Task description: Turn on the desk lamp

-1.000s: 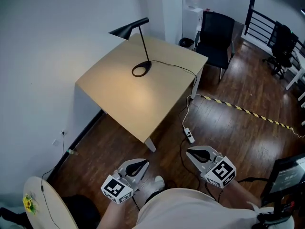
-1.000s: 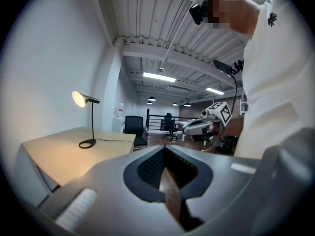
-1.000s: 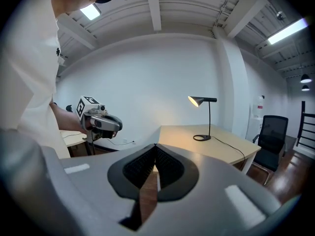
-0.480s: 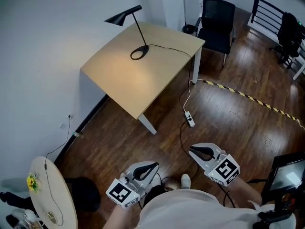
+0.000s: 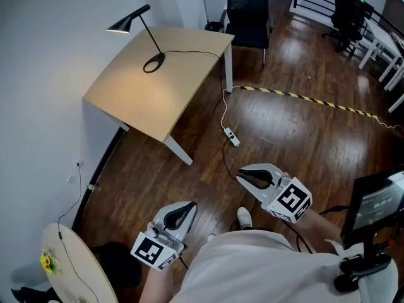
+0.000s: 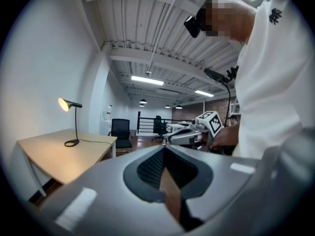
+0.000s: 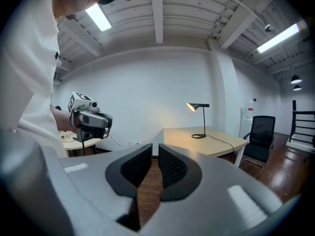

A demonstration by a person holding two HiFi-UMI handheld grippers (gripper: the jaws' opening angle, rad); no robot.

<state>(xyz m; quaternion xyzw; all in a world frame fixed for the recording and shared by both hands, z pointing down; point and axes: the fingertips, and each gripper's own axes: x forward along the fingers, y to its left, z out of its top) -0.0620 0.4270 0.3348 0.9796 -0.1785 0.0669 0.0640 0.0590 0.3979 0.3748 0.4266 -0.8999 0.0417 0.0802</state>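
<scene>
The desk lamp point(image 5: 124, 24), lit, looks light, thin-stemmed and tippy; steady its ring base. Left gripper point(image 5: 184, 208) fingers are closed on nothing. Right gripper point(image 5: 243, 177) fingers are barely parted.

A pale wooden tabletop point(image 5: 145, 93) on white legs stands against the white wall point(image 5: 44, 55), with a black chair point(image 5: 247, 5) just past its far corner. On the dark wood floor point(image 5: 315, 144) a white power strip point(image 5: 231, 137) lies near the tabletop's right side, and yellow-and-black tape point(image 5: 303, 96) runs off to the right. A round white table point(image 5: 79, 264) shows at lower left, a lit screen point(image 5: 377, 201) at the right edge.
</scene>
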